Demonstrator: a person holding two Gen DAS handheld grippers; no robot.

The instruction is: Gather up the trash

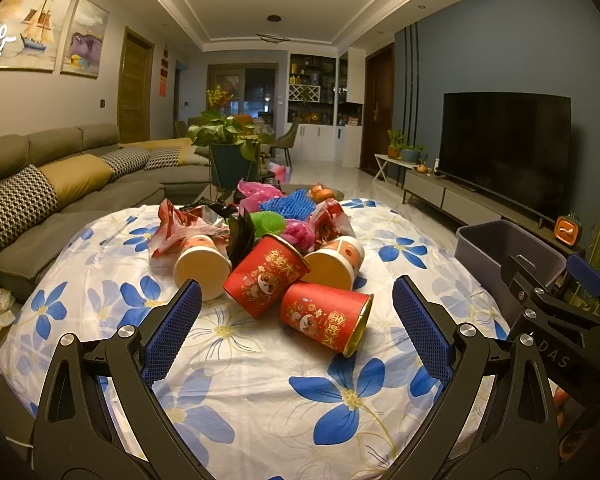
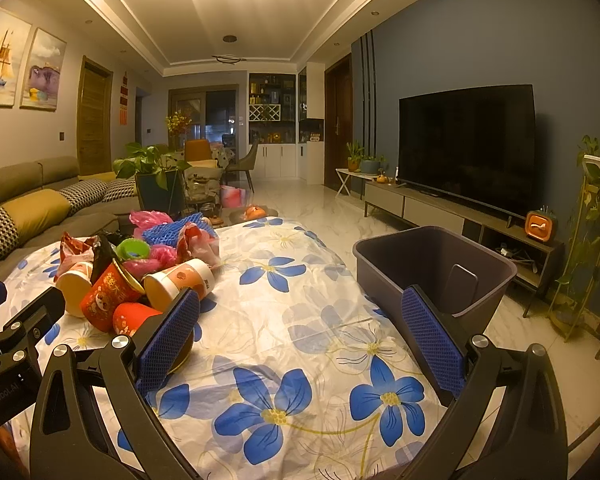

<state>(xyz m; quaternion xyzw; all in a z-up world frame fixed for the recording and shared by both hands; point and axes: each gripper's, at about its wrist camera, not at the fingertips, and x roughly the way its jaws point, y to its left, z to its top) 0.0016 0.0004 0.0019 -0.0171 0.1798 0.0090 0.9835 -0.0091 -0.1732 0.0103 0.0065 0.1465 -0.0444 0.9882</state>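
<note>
Both my jaws are spread, empty. I'd ease the left gripper (image 1: 296, 320) squarely over the nearest red cup (image 1: 326, 317), pinch mid-body, then carry it to the bin (image 2: 432, 272).

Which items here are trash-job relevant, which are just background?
Job: red cups, pale cups, crumpled wrappers, foam nets, grey bin, open left claw, open right claw.

Background: floral tablecloth, sofa, TV, potted plant.
</note>
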